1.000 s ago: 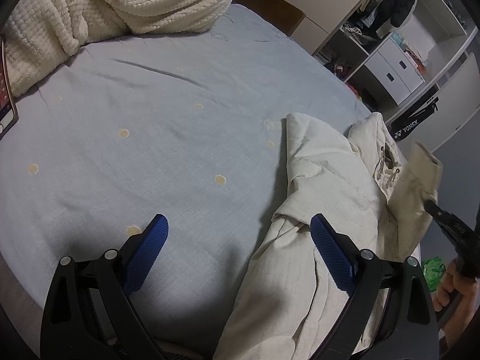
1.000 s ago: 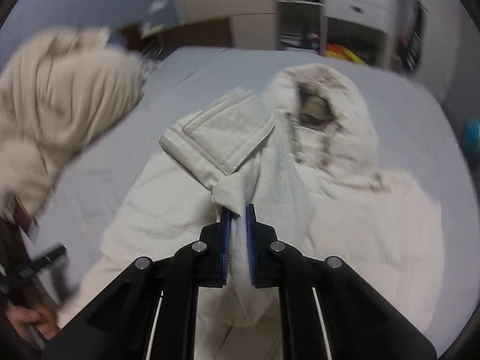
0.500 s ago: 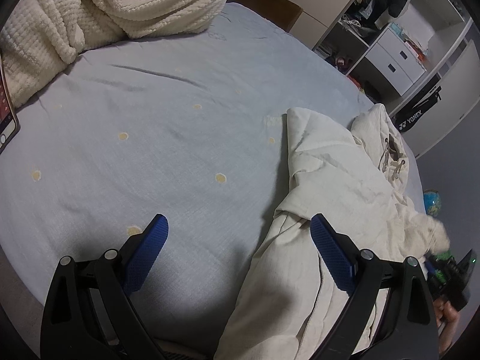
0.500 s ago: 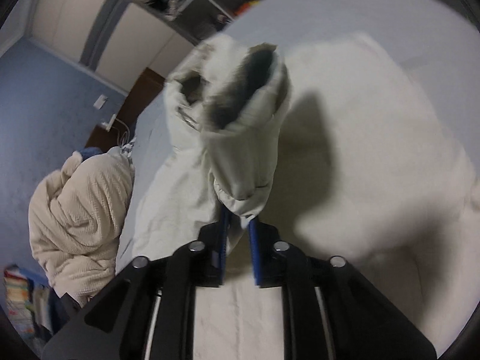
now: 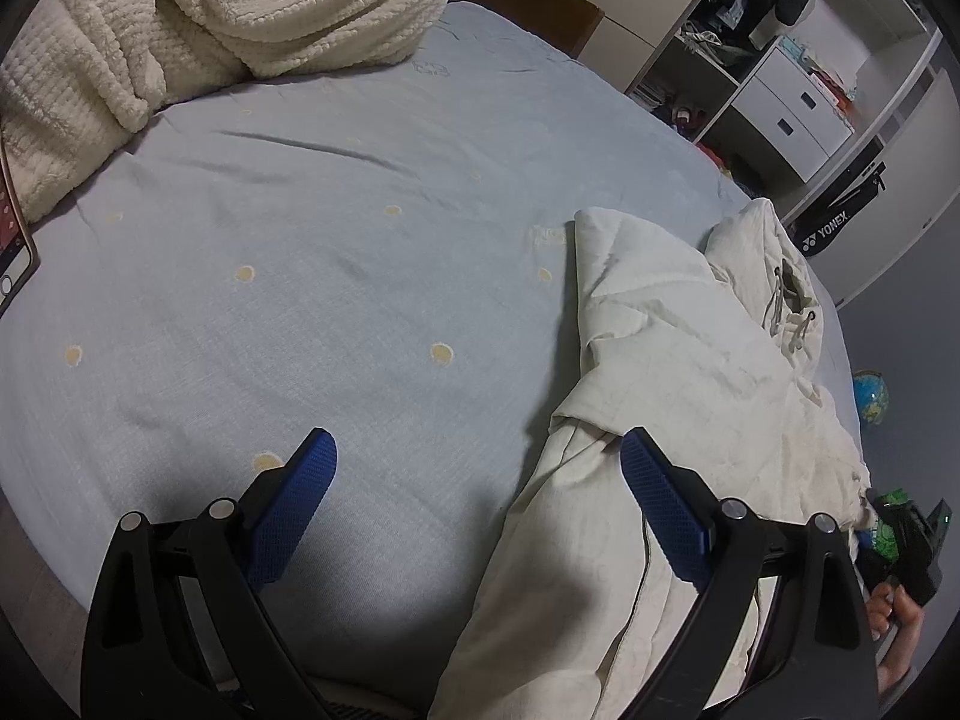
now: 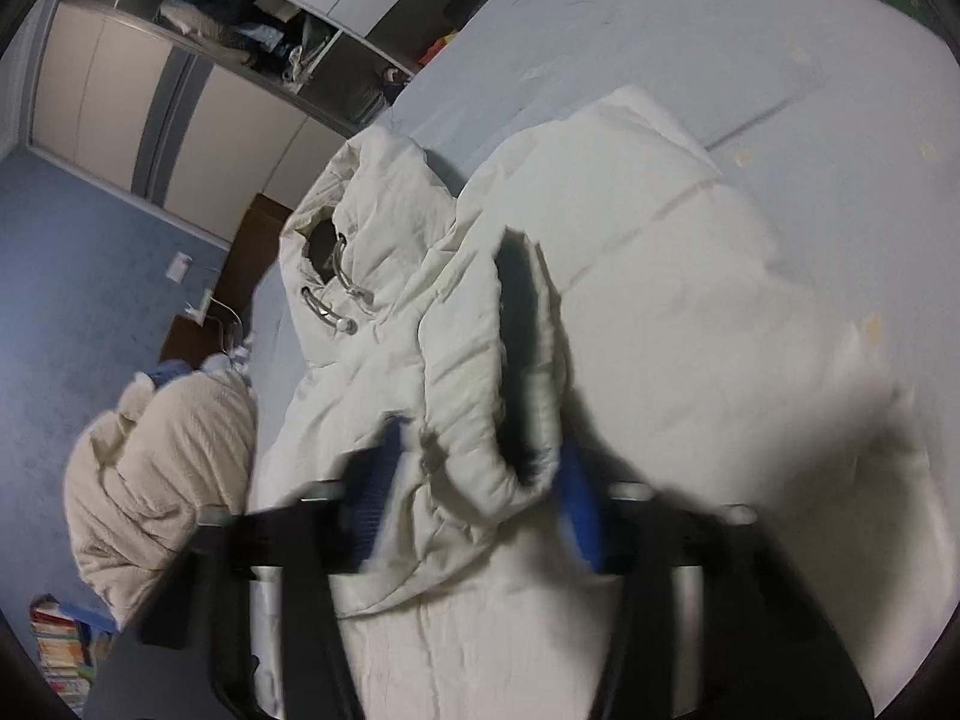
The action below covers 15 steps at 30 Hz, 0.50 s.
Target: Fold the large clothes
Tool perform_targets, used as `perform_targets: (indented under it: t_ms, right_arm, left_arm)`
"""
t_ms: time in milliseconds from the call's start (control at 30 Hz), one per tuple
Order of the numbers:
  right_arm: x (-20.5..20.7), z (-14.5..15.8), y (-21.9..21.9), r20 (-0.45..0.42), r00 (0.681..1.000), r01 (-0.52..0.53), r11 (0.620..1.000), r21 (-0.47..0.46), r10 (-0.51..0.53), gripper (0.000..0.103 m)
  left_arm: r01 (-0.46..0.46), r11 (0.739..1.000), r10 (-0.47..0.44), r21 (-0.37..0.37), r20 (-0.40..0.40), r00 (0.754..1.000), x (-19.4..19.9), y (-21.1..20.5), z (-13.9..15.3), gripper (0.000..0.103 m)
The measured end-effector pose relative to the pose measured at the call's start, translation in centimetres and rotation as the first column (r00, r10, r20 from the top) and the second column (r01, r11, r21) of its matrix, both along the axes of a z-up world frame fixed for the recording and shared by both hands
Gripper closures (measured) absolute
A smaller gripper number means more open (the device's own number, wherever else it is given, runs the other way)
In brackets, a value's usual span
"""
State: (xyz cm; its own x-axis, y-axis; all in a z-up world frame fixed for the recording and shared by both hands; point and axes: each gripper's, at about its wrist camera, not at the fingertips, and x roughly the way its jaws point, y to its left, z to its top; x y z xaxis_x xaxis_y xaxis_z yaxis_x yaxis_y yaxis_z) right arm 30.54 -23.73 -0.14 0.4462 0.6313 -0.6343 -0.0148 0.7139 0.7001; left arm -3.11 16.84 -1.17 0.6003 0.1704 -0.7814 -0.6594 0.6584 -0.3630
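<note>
Big bed (image 5: 336,252) under a pale blue sheet dotted with small yellow spots, filling most of the left wrist view. Heaped at its far end, a chunky cream blanket (image 5: 252,6), seen again at the left of the right wrist view (image 6: 156,480). Beyond the bed, white shelves and drawers (image 5: 792,102) against the wall.

Spread across the right side of the bed, the white padded jacket (image 5: 690,372), hood toward the far edge with its drawstrings and toggles showing. From the right wrist view, same jacket (image 6: 660,312) lying puffy and mostly flat, hood (image 6: 360,228) up and to the left, one sleeve (image 6: 480,396) folded back over the body, cuff opening dark and facing the camera.

Left tool (image 5: 474,498) held low over the bed, blue pads spread wide, nothing between them; left pad over bare sheet, right pad above the jacket's near edge.

Right tool (image 6: 474,498) blurred with motion, blue pads parted on either side of the sleeve cuff, cloth sitting in the gap; pads not pressed onto the cloth. Same tool visible at the far right of the left wrist view (image 5: 900,534), gripped by a hand (image 5: 894,618).

Phone (image 5: 15,252) at the left edge of the bed, beside the blanket. Small globe (image 5: 870,399) on the floor past the jacket.
</note>
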Motion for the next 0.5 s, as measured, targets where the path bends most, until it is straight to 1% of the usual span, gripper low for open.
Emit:
perform_targets:
  t_ms: [67,167,200,267,300,367,433,500]
  right_arm:
    - [0.5,0.8,0.1,0.022,1.000,-0.019,1.000,-0.002,0.019,0.090]
    - [0.6,3.3,0.2,0.107,0.994,-0.033,0.999,-0.001,0.033,0.090]
    - [0.5,3.8,0.0,0.124,0.992,-0.030,1.000,0.008,0.028,0.090]
    - [0.4,4.1,-0.5,0.137,0.990,-0.020,0.999,0.029,0.015,0.090]
    - [0.4,3.6,-0.5,0.122,0.992,-0.020,0.999,0.026,0.017,0.090]
    - [0.2,1.8,-0.6,0.063,0.997,-0.032,0.999,-0.012,0.033,0.089]
    - [-0.2,-0.4,-0.7,-0.002,0.999,-0.045,0.998,-0.048,0.045,0.086]
    - [-1.0,-1.4,-1.3,-0.014,0.999,-0.044,0.998,-0.036,0.043,0.081]
  left_arm:
    - [0.000,1.000,0.000,0.000,0.001,1.000,0.0,0.0,0.0,0.011]
    - [-0.001,1.000,0.001,-0.001,-0.001,1.000,0.0,0.0,0.0,0.011]
    - [0.000,1.000,0.000,0.000,-0.003,1.000,0.0,-0.1,0.0,0.011]
    - [0.001,1.000,-0.001,0.001,-0.006,1.000,0.1,-0.1,0.0,0.011]
    - [0.001,1.000,-0.001,0.002,-0.006,1.000,0.0,0.0,-0.1,0.011]
    - [0.002,1.000,-0.002,0.002,-0.012,1.000,0.1,0.0,-0.1,0.011]
    - [0.002,1.000,-0.002,0.004,-0.019,1.000,0.1,0.0,-0.1,0.011]
    - [0.003,1.000,-0.003,0.008,-0.034,0.999,0.3,0.0,-0.2,0.010]
